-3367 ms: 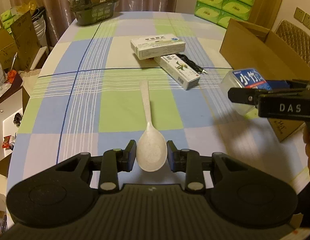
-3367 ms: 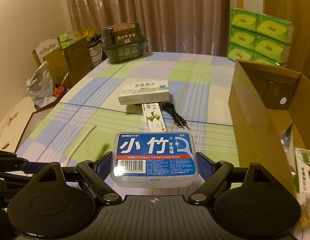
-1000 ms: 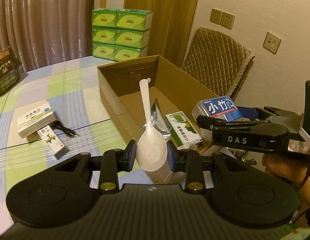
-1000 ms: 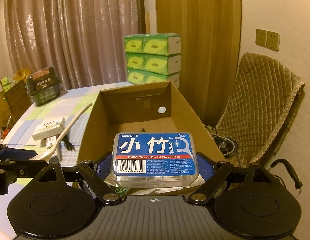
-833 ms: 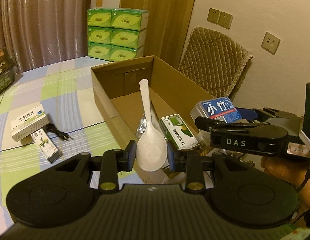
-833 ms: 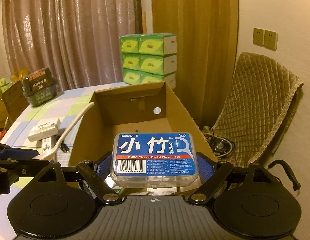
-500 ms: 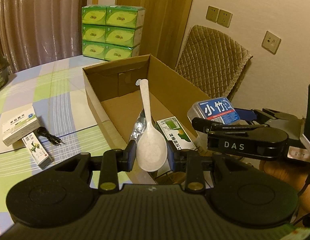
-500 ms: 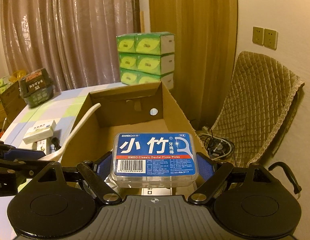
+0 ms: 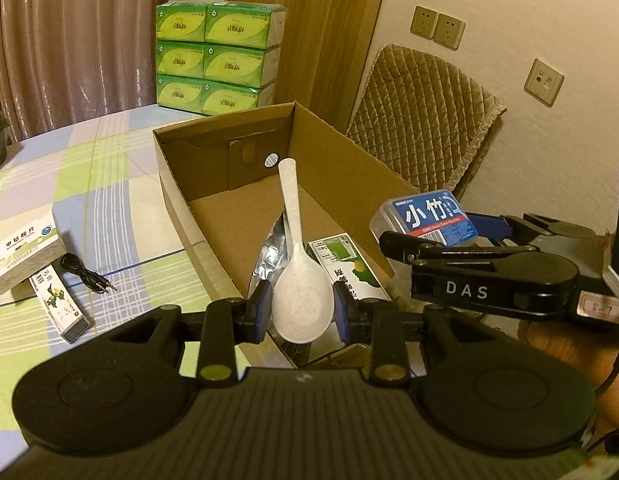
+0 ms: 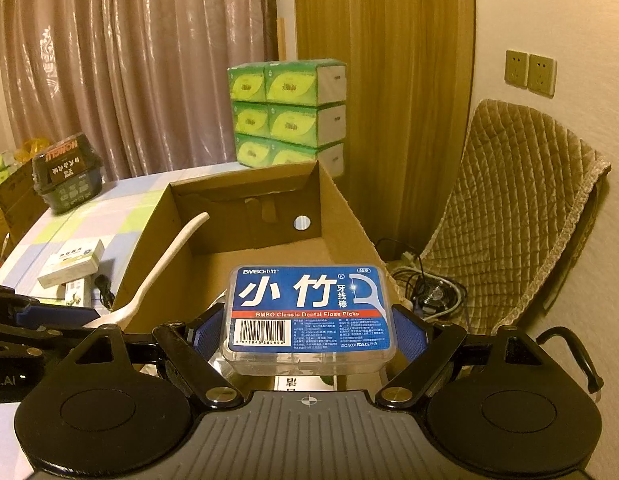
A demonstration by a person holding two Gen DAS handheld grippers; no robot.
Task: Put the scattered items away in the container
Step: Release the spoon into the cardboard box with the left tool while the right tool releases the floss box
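Cardboard box (image 9: pixel 177 200) sits on the table's (image 9: pixel 89 168) right — medicine box (image 9: pixel 23 248), cable (image 9: pixel 83 274) left.

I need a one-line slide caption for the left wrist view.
Left gripper holds a white spoon above the cardboard box.

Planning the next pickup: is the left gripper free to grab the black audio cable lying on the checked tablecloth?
Probably not yet: the left gripper is shut on the white plastic spoon, though the cable lies uncovered.
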